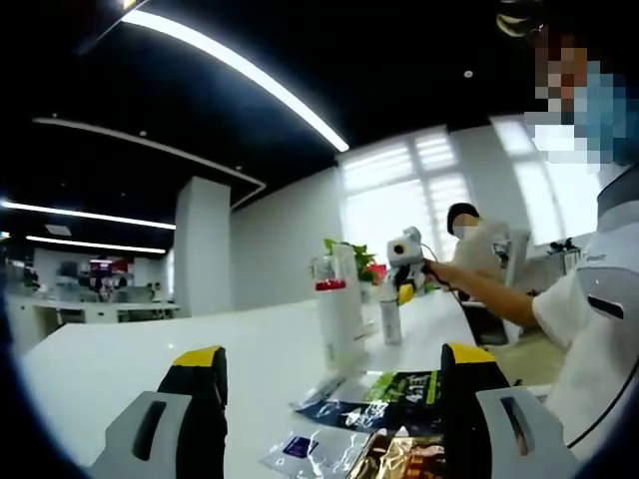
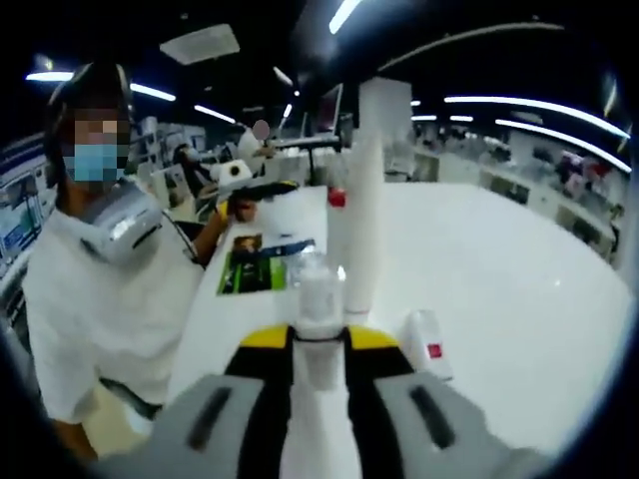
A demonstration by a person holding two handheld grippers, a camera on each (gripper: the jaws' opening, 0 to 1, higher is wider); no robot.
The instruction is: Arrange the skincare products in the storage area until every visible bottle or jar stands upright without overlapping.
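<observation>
Clamped between the right gripper's (image 2: 319, 344) yellow-tipped black jaws stands a slim white bottle (image 2: 319, 309) with a clear, rounded cap, held upright above the white table (image 2: 519, 289). In the left gripper view the same gripper (image 1: 404, 261) shows across the table, a pale housing with a yellow tip set on the top of that small bottle (image 1: 390, 317), whose base is at the tabletop.

Just behind the held bottle in the right gripper view rise two upright containers standing close together: a tall white tube (image 2: 363, 225), smooth and straight-sided, and a shorter white bottle with a red band (image 2: 337, 230) near its top. In the left gripper view this pair (image 1: 337, 304) reads as one glossy white column with a red band, near the small bottle. To the right of the jaws in the right gripper view a small white box with a red mark (image 2: 427, 344) lies tilted on the table.

Left gripper (image 1: 334, 399): its jaws stand wide apart with nothing between them, black fingers with yellow caps on grey plastic mounts. Between and beyond them lie flat, shiny foil sachets (image 1: 374, 399), dark with green print, one silvery and one coppery; in the right gripper view they (image 2: 255, 264) lie beside the person.

A person in a white shirt (image 2: 100, 299) stands at the table edge.
</observation>
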